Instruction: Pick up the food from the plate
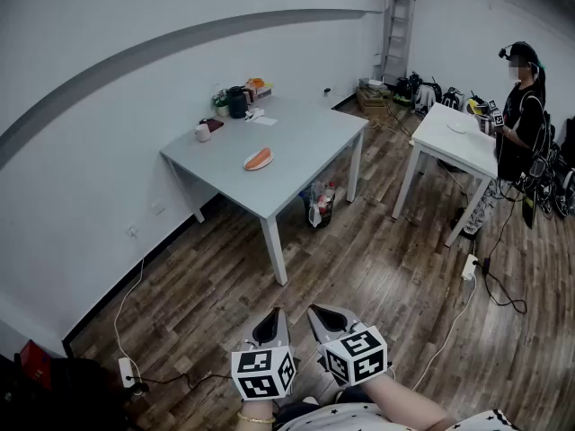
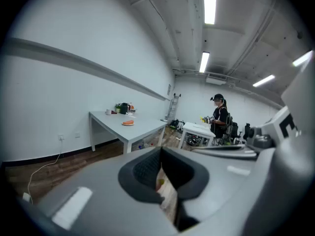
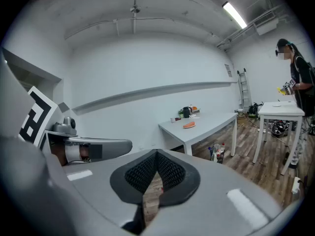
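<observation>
Both grippers are hanging low at the bottom of the head view, side by side over the wooden floor (image 1: 377, 259) and well apart from the task's things. The left gripper (image 1: 273, 320) is clenched, its dark ribbed pads meeting at the tip with nothing between them, and only floor is showing through the narrow slit below. The right gripper (image 1: 322, 316) is sitting just beside it, likewise closed on nothing, its pads touching at the apex in its own view. The food (image 1: 258, 158), an orange oblong piece, is lying on a small pale plate (image 1: 249, 165) near the front middle of the grey table (image 1: 305, 142), untouched and far ahead of both grippers. At the far corner of that table a pale mug (image 1: 204, 133) and a dark jug (image 1: 236, 102) are standing near the wall, and some bottles (image 1: 320, 203) are sitting on the floor underneath. To the right a white table (image 1: 454, 137) is standing apart, with a person (image 1: 521, 106) standing at its far side. A ladder (image 1: 398, 34) is leaning against the back wall, and a power strip (image 1: 126, 371) is lying on the floor at the lower left, its cable running up toward the wall
</observation>
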A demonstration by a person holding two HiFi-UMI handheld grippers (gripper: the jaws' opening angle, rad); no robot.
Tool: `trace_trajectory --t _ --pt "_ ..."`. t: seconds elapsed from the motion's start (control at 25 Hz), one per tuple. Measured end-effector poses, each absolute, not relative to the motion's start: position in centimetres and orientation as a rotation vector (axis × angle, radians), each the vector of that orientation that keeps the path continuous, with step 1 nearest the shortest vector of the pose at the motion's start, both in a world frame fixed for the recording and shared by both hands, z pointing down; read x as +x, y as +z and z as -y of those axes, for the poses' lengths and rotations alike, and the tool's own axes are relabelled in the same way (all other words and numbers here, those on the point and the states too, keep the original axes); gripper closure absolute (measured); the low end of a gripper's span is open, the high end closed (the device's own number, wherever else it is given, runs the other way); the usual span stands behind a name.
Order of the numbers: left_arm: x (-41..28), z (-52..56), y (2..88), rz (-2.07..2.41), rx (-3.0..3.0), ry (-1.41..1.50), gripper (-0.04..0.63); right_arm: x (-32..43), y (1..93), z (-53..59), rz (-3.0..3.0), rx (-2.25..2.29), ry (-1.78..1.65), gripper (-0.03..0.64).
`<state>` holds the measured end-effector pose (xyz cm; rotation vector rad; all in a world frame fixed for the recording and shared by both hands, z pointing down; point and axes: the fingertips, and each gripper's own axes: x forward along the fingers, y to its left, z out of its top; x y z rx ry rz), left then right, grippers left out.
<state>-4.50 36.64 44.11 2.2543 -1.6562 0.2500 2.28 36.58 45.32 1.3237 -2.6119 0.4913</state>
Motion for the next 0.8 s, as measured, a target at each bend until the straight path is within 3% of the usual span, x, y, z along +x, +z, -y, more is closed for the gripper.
trace_trajectory --t 0.44,0.8 --pt "-6.3 -33.6 45.8 1.616 2.239 0.244 0.588 0.5 46.9 -33.5 2.580 1.336 0.540 0.618" --pt "-5.7 -22.3 46.3 1.606 2.236 0.234 0.588 1.0 47.3 -22.1 2.590 1.331 0.533 0.618"
